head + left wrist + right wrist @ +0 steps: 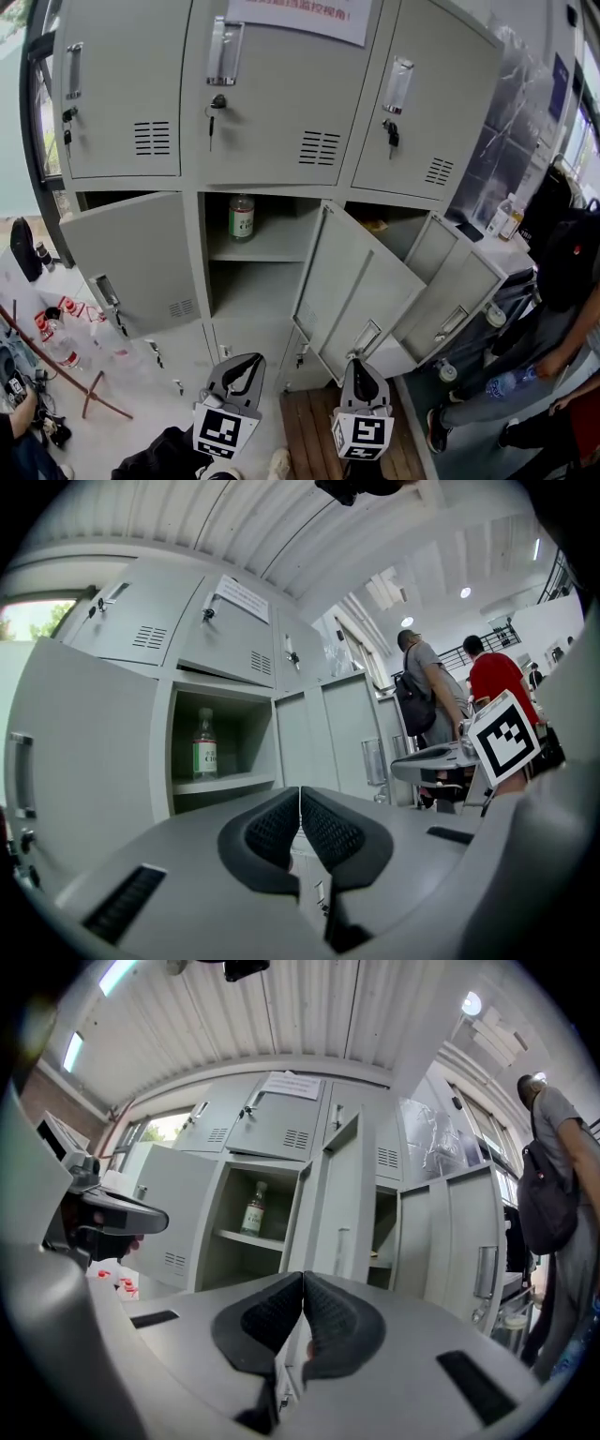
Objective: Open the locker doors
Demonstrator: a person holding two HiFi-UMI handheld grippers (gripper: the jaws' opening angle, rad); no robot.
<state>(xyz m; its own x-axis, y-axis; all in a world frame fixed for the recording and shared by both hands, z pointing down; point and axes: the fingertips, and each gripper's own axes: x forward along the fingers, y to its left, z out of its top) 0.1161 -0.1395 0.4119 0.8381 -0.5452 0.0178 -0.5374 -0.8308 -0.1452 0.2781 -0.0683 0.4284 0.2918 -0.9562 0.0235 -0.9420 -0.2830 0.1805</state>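
A grey locker bank fills the head view. Its top row of doors (277, 89) is closed, with keys in the locks. The three middle-row doors stand open: the left door (131, 258) swung left, the middle door (361, 281) and the right door (450, 291) swung right. A green-labelled bottle (242, 217) stands on the middle compartment's shelf, also seen as the bottle (204, 745) and the bottle (253, 1208). My left gripper (246, 366) (300, 803) and right gripper (356, 367) (303, 1288) hang side by side in front of the bottom row, both shut and empty.
A paper notice (300, 17) is stuck on the top middle door. People (553, 309) stand at the right, next to a counter with bottles (506, 217). Water bottles (56, 333) and a stand lie on the floor at the left. A wooden pallet (309, 431) lies below the lockers.
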